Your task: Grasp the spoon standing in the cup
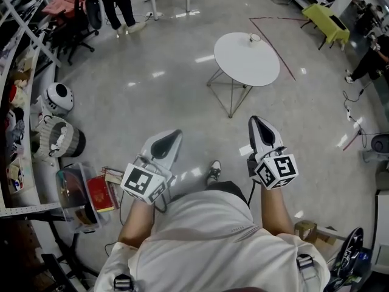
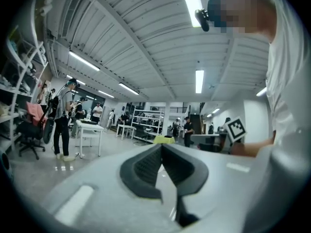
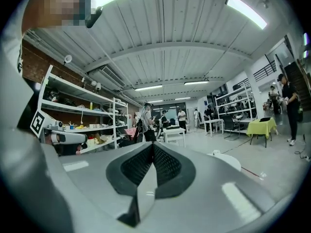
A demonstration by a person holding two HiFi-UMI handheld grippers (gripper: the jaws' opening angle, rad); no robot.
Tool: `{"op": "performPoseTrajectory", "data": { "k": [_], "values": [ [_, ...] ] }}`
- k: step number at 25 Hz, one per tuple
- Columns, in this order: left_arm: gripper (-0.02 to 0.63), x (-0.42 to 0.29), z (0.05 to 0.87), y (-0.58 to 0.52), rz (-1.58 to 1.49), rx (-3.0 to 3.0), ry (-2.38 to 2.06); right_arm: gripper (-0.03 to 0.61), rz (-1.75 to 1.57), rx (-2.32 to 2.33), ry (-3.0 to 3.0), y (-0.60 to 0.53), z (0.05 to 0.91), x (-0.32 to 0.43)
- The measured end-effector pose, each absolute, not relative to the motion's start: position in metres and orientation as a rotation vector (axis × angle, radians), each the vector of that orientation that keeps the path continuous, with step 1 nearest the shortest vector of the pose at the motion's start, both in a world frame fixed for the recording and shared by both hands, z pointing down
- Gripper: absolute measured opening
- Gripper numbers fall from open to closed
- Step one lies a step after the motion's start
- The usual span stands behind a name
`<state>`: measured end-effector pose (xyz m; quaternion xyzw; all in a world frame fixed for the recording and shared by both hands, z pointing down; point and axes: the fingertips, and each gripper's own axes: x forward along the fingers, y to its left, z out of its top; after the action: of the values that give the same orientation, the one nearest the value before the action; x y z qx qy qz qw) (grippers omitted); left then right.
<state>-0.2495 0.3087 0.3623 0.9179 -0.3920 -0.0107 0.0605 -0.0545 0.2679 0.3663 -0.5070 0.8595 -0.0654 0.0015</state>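
Observation:
A round white table stands on the floor a few steps ahead of me. A small white cup sits near its far edge; a spoon in it is too small to make out. My left gripper and right gripper are held up in front of my body, well short of the table, both pointing forward. The left gripper has its jaws together with nothing between them. The right gripper is likewise shut and empty; its view shows the table and the cup low at the right.
Shelving runs along the left wall, with two round white devices and a clear plastic bin on the floor beside it. A yellow-green table stands far right. People stand at the back and the right. A cardboard box lies near my right foot.

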Motion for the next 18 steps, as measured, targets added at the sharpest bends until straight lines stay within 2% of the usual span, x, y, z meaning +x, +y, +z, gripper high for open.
{"op": "performPoseTrajectory", "data": {
  "k": [7, 18],
  "values": [
    [0.002, -0.196, 0.354, 0.215, -0.018, 2.773, -1.202, 0.005, -0.224, -1.58, 2.685, 0.173, 0.363, -0.001],
    [0.002, -0.07, 0.348, 0.073, -0.013, 2.808, -1.18, 0.005, -0.265, -1.622, 2.622, 0.043, 0.372, 0.137]
  ]
}}
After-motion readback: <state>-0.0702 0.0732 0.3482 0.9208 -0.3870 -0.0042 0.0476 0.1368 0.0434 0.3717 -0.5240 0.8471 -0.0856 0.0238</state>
